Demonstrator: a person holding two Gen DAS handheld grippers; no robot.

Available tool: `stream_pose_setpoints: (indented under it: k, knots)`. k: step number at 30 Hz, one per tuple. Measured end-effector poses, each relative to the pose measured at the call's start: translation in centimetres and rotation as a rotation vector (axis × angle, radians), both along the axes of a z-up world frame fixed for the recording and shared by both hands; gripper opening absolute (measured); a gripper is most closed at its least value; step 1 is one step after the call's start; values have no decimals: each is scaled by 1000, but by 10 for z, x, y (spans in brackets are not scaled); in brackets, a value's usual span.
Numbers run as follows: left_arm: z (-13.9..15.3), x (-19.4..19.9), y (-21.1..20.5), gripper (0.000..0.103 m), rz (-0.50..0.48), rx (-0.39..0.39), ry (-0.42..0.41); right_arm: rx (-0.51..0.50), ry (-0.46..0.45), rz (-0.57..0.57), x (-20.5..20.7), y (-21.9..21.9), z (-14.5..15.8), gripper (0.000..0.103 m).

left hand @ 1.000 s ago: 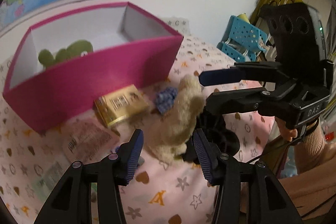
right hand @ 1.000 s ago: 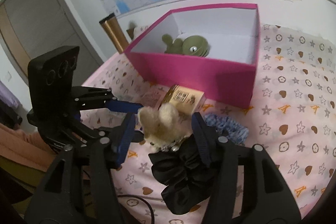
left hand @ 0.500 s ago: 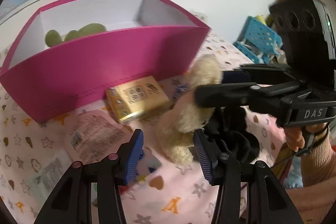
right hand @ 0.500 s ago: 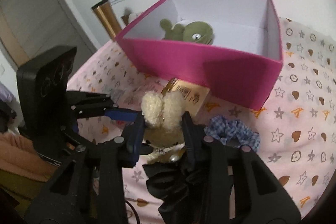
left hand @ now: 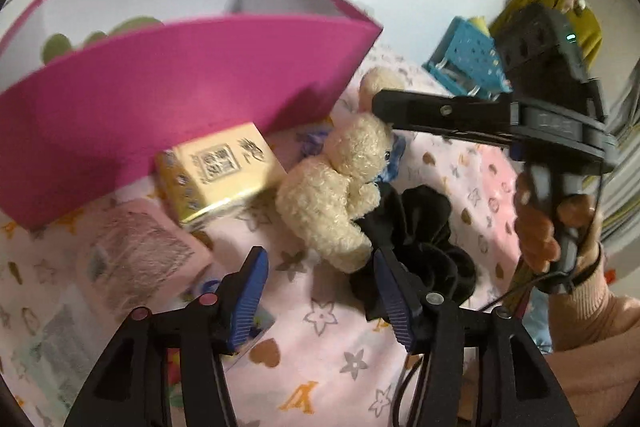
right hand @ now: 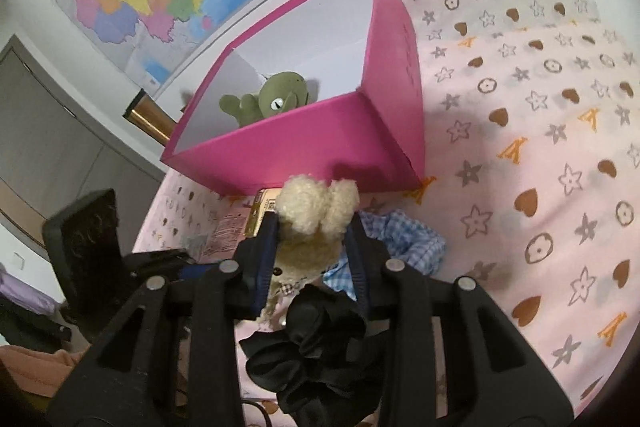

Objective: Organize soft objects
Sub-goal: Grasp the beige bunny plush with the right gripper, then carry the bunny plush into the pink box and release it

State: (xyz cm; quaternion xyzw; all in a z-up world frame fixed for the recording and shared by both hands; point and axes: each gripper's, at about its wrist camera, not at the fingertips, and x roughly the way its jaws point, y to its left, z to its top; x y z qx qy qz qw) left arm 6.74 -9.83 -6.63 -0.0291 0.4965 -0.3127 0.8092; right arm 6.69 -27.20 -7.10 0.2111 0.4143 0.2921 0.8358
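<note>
Landmark: a pink box (right hand: pixel 304 151) with white inner walls is stood on a pink printed cloth (right hand: pixel 540 155); all places below are given from it.
Cream plush toy (left hand: pixel 340 183): it is seen just in front of the box's near wall, by the right end of that wall in the left wrist view, with its head clamped and its body hanging onto the cloth.
Right gripper (right hand: pixel 312 251): its two blue-padded fingers are pressed on the cream plush toy's head from both sides, so the toy is gripped; a hand (left hand: pixel 556 227) in a peach sleeve is seen on its handle.
Left gripper (left hand: pixel 320 287): it is held in front of the box, nearer the camera than the toy; its jaws are opening and nothing is pressed between them, the toy's lower body lying just beyond the tips.
Green plush toy (right hand: pixel 268 101): it is lying inside the box, against a white wall.
Black scrunchie (left hand: pixel 420 243): it is laid on the cloth in front of the box, touching the cream toy on the side away from the box.
Blue checked scrunchie (right hand: pixel 408 243): it is laid on the cloth near the box's front corner, beside the cream toy.
Gold carton (left hand: pixel 220 171): it is set against the foot of the box's near wall.
Pink packet (left hand: pixel 140 255): it is laid flat on the cloth in front of the box, just beside the carton.
</note>
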Motion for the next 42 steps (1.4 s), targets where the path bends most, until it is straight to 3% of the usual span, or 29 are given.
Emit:
stream_pose_setpoints:
  k: [5, 7, 10, 18, 22, 29, 36, 40, 42]
  knots:
    - [-2, 16, -4, 54, 0, -41, 24, 8, -9, 13, -4, 1, -1, 36]
    - [0, 18, -4, 47, 8, -59, 33, 13, -14, 23, -7, 1, -1, 35]
    - [6, 17, -1, 44, 11, -94, 35, 29, -29, 38, -11, 3, 2, 32]
    - [57, 4, 18, 43, 47, -143, -78, 108, -127, 67, -18, 5, 38, 31]
    - [90, 7, 32, 43, 75, -106, -176, 138, -206, 84, -15, 10, 69, 31]
    - [112, 44, 33, 43, 127, -5, -245, 194, -277, 80, 20, 17, 100, 31]
    - [96, 85, 21, 43, 162, 85, -226, 200, -238, 63, 64, 18, 93, 31]
    - [77, 106, 14, 43, 165, 136, -185, 140, -189, 31, 86, 17, 77, 31]
    - [69, 109, 12, 42, 172, 159, -175, 90, -167, -4, 93, 15, 68, 37]
